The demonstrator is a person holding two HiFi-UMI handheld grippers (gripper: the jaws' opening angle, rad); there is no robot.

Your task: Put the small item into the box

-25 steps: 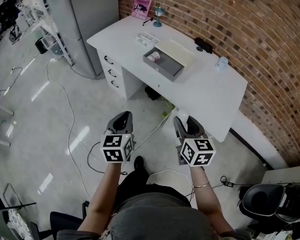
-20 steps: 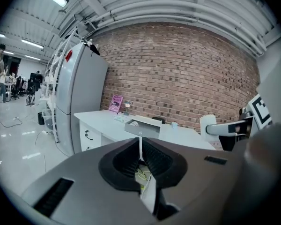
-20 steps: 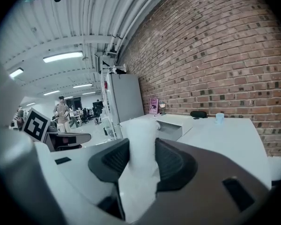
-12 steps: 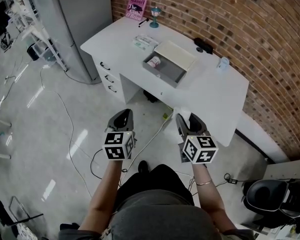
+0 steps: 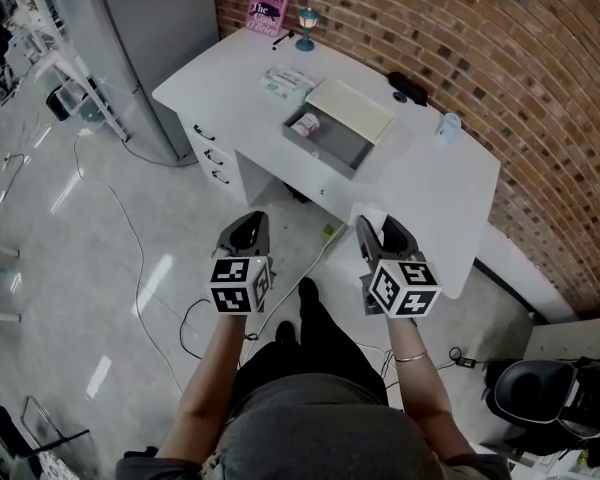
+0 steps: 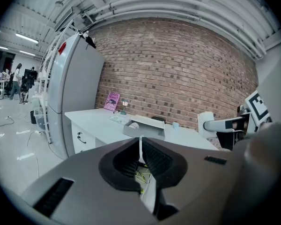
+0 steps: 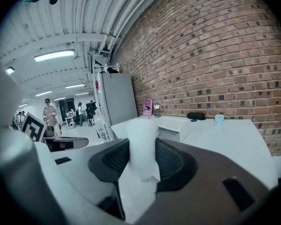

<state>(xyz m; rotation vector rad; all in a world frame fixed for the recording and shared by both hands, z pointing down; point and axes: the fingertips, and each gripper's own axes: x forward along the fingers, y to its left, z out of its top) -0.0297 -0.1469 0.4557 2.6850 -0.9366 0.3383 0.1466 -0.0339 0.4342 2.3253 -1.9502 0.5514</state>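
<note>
Moved up a step since a second ago, so the white desk [image 5: 420,183] sits lower and closer in the head view, and both grippers have drifted toward its front edge. Closest in, the left gripper [image 5: 246,226] has its jaws pressed together with nothing between them, which is clear enough in the left gripper view. The right gripper [image 5: 385,230] is pinching a white, crumpled-looking small item [image 7: 141,146]. It's soft paper or plastic, can't tell which, and it sticks up past the jaw tips and hangs below them too. So the item's up in the air by the desk's front edge, well apart from the box. Under the grippers is pale shiny floor with a cable [image 5: 140,268] looping across it.

Further out, the grey box [image 5: 325,151] sits open about mid-desk, with its white lid [image 5: 352,108] along the far side. There's a little pink-and-white roll [image 5: 305,124] in its left end. Just left of the box is a flat packet [image 5: 287,80]. Toward the back are a small clear cup [image 5: 447,125], a black thing [image 5: 407,90] I can't identify, a tiny blue lamp-looking thing [image 5: 307,23] and a pink book [image 5: 270,6] propped against the brick wall [image 5: 520,58]. A tall grey cabinet [image 5: 155,28] stands at the desk's left end.
</note>
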